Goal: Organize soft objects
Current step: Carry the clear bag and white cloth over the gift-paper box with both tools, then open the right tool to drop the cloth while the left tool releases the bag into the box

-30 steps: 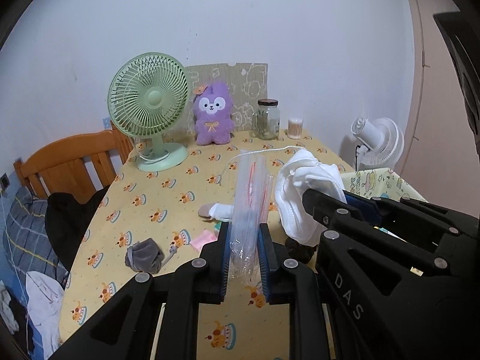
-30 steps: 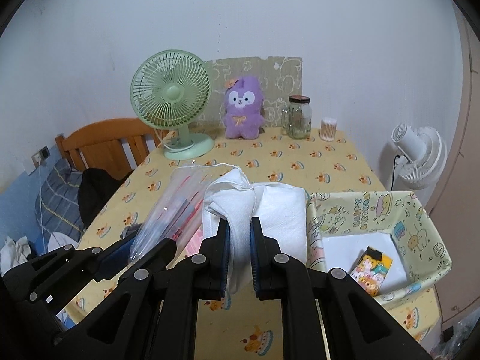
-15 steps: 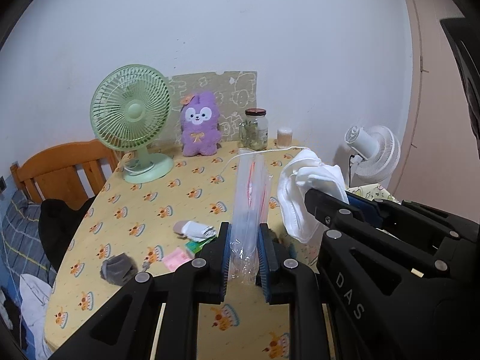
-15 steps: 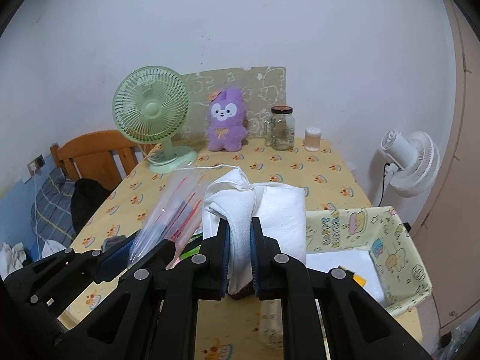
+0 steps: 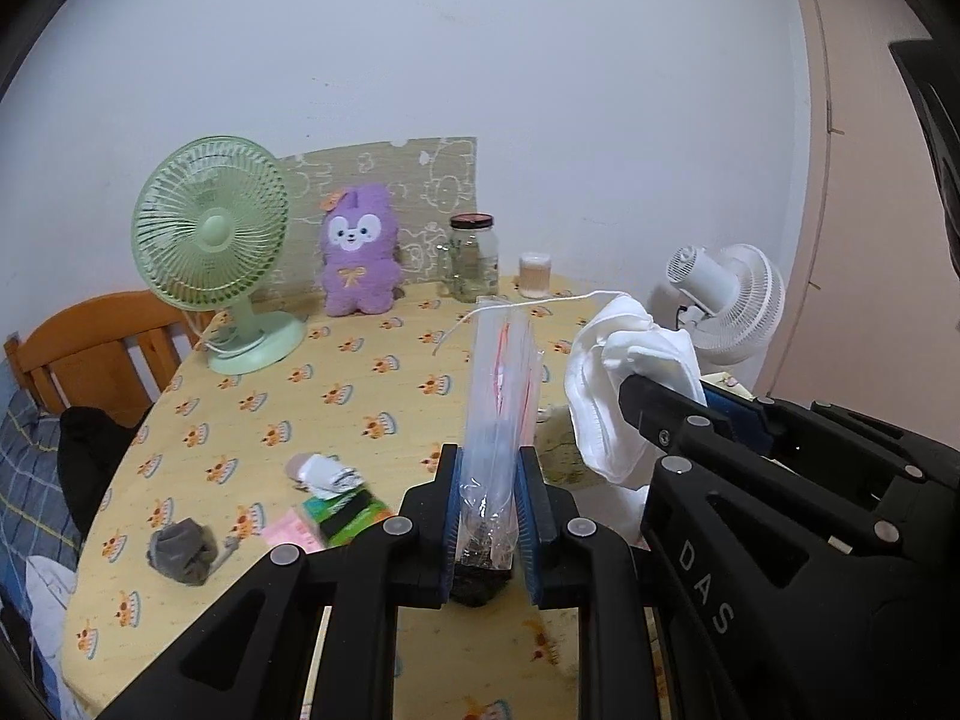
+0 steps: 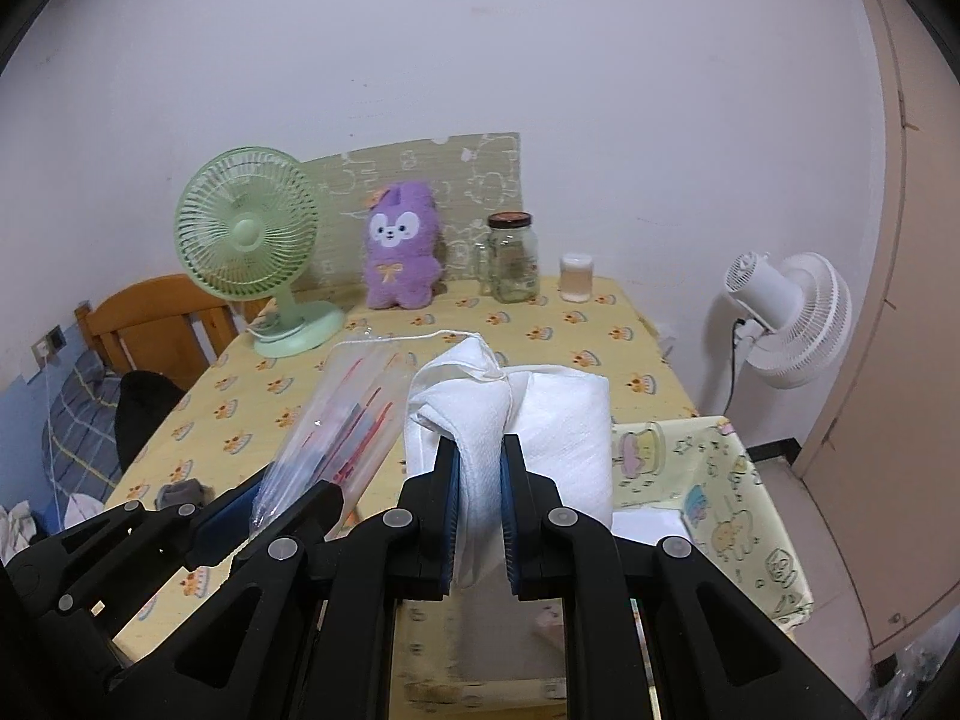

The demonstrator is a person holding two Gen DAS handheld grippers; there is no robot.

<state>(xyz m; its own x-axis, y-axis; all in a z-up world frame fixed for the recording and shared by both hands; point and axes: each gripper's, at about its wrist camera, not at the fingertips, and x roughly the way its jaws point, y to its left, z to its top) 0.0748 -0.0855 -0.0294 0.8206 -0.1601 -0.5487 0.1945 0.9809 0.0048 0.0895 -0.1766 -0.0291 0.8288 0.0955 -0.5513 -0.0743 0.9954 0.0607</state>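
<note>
My left gripper is shut on a clear zip bag with a red seal line, held upright above the table. My right gripper is shut on a folded white cloth with a thin white string. The cloth also shows in the left wrist view, just right of the bag. The bag shows in the right wrist view, left of the cloth. On the yellow tablecloth lie a grey sock and a white-and-pink sock.
A green fan, purple plush, glass jar and small container stand at the back. A patterned fabric bin sits at right. A white fan and wooden chair flank the table. Pink and green packets lie near the socks.
Both grippers have pulled back and risen with bag and cloth; the table and its objects look farther off. Both grips are unchanged.
</note>
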